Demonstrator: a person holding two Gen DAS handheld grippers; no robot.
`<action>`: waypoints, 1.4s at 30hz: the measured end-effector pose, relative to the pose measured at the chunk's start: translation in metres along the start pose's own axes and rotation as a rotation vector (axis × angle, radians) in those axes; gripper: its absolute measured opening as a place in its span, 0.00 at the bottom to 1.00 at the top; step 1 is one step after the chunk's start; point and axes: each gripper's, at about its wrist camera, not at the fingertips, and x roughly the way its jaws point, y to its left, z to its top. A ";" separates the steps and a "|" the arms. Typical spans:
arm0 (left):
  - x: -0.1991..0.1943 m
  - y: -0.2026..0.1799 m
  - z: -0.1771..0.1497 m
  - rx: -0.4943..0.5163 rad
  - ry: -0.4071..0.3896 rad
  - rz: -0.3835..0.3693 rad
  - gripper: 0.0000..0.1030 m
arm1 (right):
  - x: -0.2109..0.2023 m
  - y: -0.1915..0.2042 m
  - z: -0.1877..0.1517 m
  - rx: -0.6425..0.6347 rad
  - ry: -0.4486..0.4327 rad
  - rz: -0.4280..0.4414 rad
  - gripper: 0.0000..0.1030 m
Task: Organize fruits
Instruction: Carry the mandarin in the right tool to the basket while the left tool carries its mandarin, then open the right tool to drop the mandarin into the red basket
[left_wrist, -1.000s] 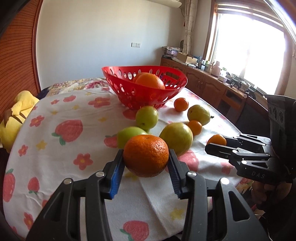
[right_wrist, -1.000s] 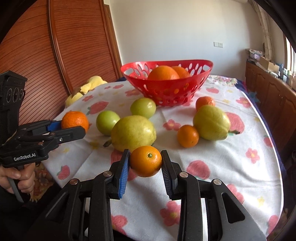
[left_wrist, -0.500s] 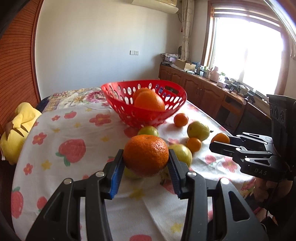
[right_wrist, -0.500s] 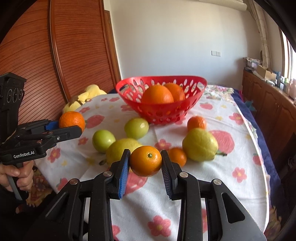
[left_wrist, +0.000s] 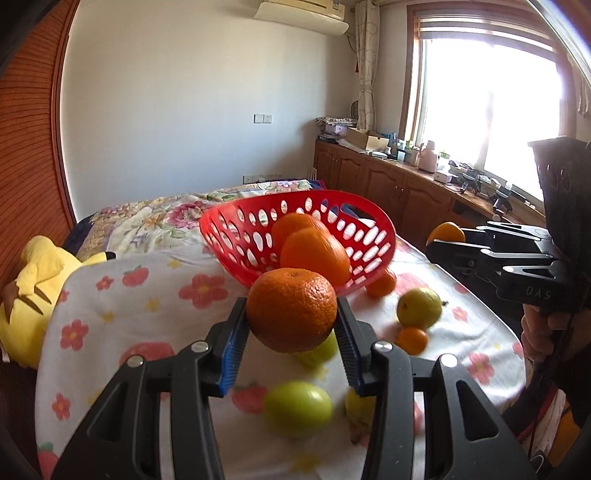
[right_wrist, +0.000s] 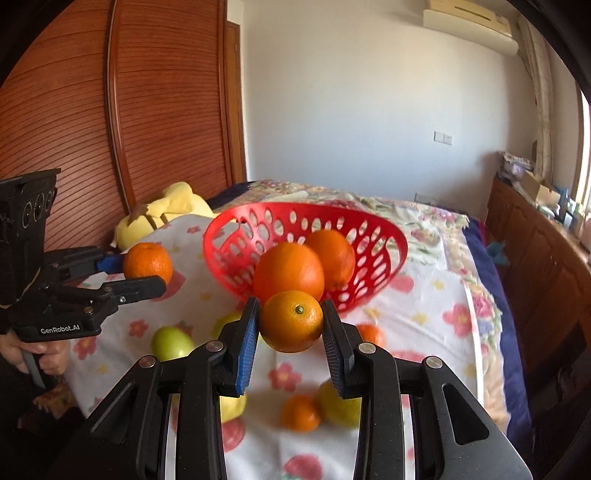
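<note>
My left tool (left_wrist: 291, 325) grips a large orange (left_wrist: 291, 309); my right tool (right_wrist: 290, 325) grips a small orange (right_wrist: 291, 320), both before the red basket (right_wrist: 384, 236).

Daylit room; window (left_wrist: 491, 110) at right blown out to white glare. Strong fisheye bend, dark corners in both views. Fruit on the near cloth (right_wrist: 424, 317) motion-blurred, basket (left_wrist: 295, 236) rim slightly smeared; far wall evenly lit, shadows soft.

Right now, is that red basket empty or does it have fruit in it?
Not empty. The red basket holds two oranges, showing above its near rim. Whether anything lies beneath them cannot be told.
</note>
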 end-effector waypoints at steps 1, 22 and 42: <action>0.003 0.002 0.003 0.000 0.000 0.000 0.42 | 0.005 -0.002 0.004 -0.002 0.002 0.003 0.31; 0.081 0.020 0.043 0.021 0.063 0.020 0.43 | 0.089 -0.047 0.023 0.027 0.069 0.020 0.32; 0.097 0.019 0.045 0.041 0.078 0.029 0.43 | 0.096 -0.042 0.018 -0.006 0.083 0.012 0.32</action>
